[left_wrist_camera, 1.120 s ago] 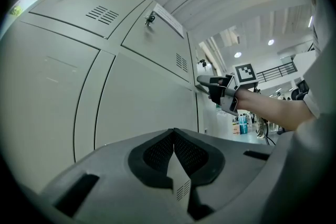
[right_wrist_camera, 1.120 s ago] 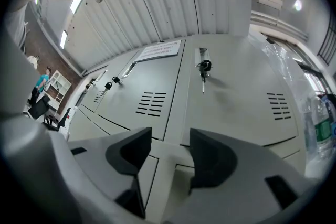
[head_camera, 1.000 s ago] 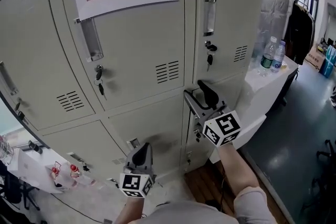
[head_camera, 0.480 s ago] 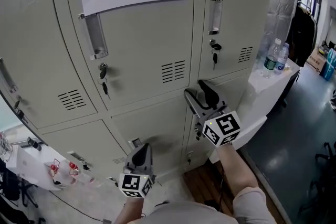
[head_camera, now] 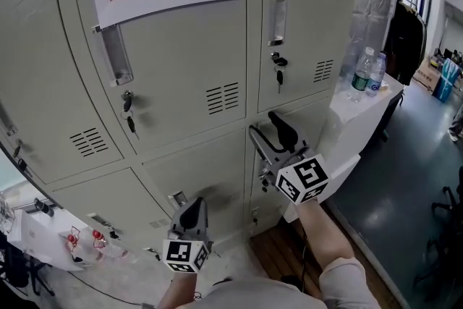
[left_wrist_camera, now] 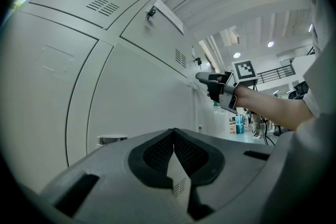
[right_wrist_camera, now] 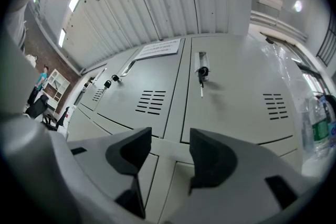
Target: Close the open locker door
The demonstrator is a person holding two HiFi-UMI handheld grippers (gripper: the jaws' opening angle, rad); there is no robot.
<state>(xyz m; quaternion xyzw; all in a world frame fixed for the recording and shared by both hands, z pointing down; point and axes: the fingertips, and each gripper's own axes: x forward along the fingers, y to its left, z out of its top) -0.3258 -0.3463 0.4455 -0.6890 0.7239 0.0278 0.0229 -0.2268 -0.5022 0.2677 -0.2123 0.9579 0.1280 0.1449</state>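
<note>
Two bottles (head_camera: 361,74) on white table (head_camera: 346,128), grey lockers (head_camera: 181,76), left hand-held gripper (left_wrist_camera: 173,136) pressed together, right hand-held gripper (right_wrist_camera: 167,147) spread

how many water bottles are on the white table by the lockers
2. A green-labelled bottle stands on the white table beside the lockers, a second bottle close beside it; more could be hidden.
</note>
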